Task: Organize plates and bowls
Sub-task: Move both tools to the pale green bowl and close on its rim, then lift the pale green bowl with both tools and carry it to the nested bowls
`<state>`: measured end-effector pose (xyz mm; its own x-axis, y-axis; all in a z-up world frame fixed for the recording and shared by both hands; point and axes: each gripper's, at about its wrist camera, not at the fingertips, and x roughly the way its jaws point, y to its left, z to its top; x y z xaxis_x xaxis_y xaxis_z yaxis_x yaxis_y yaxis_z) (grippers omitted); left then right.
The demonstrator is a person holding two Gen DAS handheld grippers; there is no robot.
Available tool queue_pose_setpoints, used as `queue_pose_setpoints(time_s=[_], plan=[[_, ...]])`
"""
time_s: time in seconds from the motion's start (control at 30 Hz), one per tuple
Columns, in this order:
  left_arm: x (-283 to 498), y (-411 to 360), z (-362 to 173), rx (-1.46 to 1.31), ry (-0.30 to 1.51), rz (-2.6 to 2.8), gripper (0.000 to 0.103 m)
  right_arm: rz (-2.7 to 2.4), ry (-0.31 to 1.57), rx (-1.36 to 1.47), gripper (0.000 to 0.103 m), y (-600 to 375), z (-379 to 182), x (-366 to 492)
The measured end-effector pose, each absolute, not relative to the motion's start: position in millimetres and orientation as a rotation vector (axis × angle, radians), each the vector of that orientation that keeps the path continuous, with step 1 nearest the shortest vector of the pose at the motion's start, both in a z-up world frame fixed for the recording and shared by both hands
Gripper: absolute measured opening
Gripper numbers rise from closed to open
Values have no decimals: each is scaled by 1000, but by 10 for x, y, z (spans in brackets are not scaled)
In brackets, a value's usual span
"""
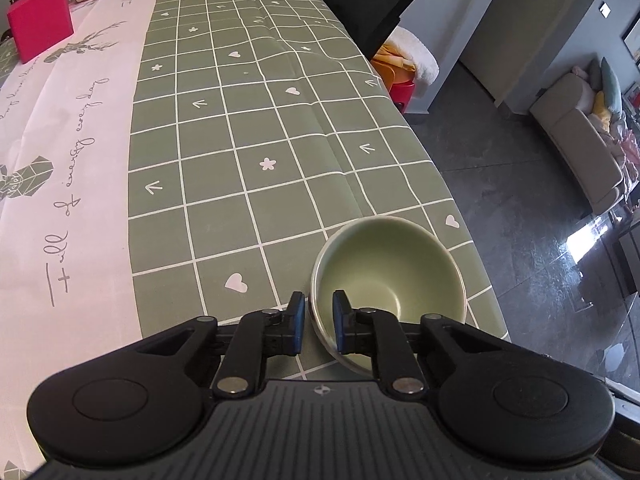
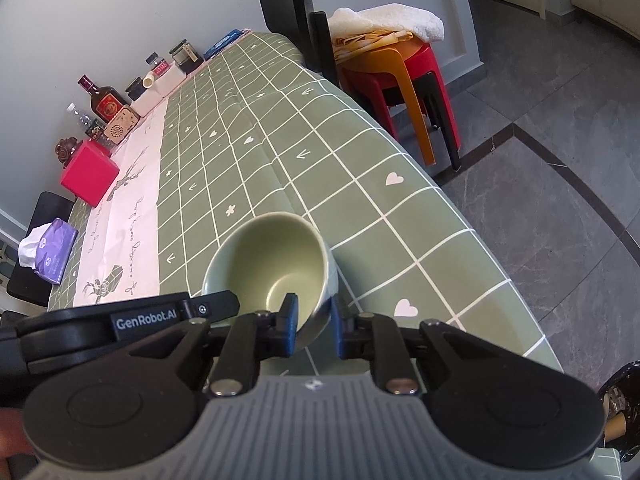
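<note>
One pale green bowl [image 1: 390, 268] with a silvery outer wall sits near the right edge of the green checked tablecloth [image 1: 240, 140]. My left gripper [image 1: 319, 316] is shut on the bowl's near left rim, one pad outside and one inside. In the right wrist view the same bowl [image 2: 272, 260] looks tipped, and my right gripper [image 2: 314, 318] is shut on its near right rim. The left gripper's black body [image 2: 160, 320] reaches in from the left to the bowl's other side. No plates are in view.
A red box [image 2: 90, 178], a tissue pack [image 2: 50, 254], bottles and jars [image 2: 104, 102] line the far wall side of the table. A black chair [image 2: 296, 20] and stacked stools [image 2: 404, 76] stand past the table's right edge, which drops to the grey floor [image 2: 540, 220].
</note>
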<state>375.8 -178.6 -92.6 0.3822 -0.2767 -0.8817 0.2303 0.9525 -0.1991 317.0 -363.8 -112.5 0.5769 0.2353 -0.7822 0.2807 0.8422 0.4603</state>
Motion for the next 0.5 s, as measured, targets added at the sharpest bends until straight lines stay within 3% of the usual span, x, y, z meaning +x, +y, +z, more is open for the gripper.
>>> queue_pose_setpoints(time_s=[0.5], plan=[[3632,-1762,-815,-17,1120,-267,9,0,982,616,11,-3605,-1081,3118]])
